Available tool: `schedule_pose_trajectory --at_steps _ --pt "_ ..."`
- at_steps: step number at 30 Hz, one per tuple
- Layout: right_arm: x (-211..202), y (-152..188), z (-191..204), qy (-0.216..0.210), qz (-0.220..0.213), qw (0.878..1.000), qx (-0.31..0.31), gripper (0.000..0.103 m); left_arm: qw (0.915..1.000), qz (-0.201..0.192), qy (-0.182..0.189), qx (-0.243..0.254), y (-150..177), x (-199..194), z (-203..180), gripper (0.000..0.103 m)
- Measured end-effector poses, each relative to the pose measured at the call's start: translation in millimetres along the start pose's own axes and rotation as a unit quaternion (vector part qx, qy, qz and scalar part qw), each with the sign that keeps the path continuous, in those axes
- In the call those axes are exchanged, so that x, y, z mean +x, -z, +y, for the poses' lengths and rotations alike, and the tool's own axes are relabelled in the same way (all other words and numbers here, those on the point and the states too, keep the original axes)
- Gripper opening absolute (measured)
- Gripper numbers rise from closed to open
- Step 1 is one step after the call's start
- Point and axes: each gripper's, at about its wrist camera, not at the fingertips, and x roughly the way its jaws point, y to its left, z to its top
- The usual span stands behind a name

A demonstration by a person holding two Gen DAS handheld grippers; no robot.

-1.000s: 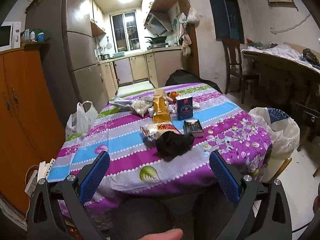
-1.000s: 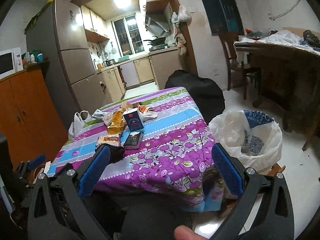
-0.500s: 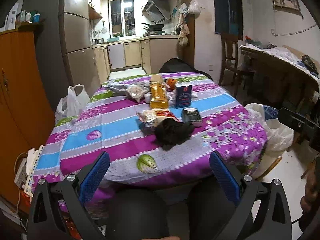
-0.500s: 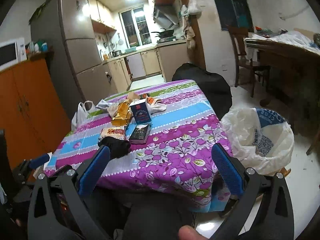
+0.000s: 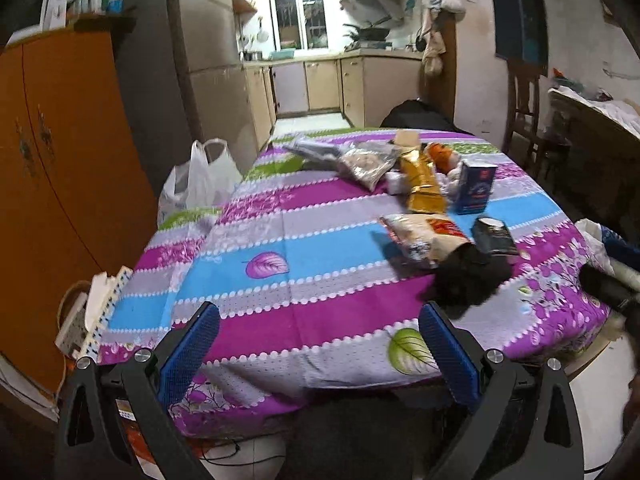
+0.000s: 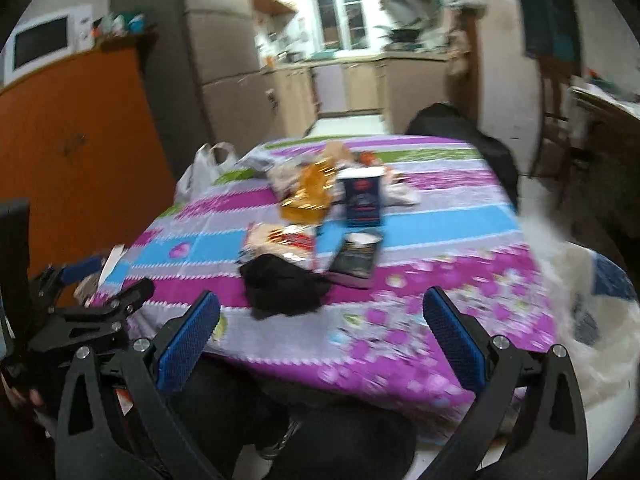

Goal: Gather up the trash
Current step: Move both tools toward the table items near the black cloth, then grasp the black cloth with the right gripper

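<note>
Blue-padded and spread wide, the left gripper and right gripper both hang empty just off the near edge of the round table with its purple, blue and grey striped cloth. That near half is bare. Past it lies a crumpled black plastic bag, touching a red-and-white snack wrapper; a white bin bag stands beside the table.
</note>
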Motion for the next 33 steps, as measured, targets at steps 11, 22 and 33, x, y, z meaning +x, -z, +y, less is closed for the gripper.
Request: schedule_pose_trajectory --at_steps 11,22,33 --pt "75 -1 18 -0.032 0.06 0.995 -0.067 0.079 0.9997 0.02 -0.009 -0.01 -4 34 16 0.095" --pt "92 4 22 0.017 0.034 0.993 -0.115 0.073 0.9988 0.047 -0.008 -0.012 -1 57 16 0.095" --pt "77 6 20 0.029 -0.001 0.995 -0.096 0.031 0.9986 0.052 -0.01 -0.003 3 58 9 0.095"
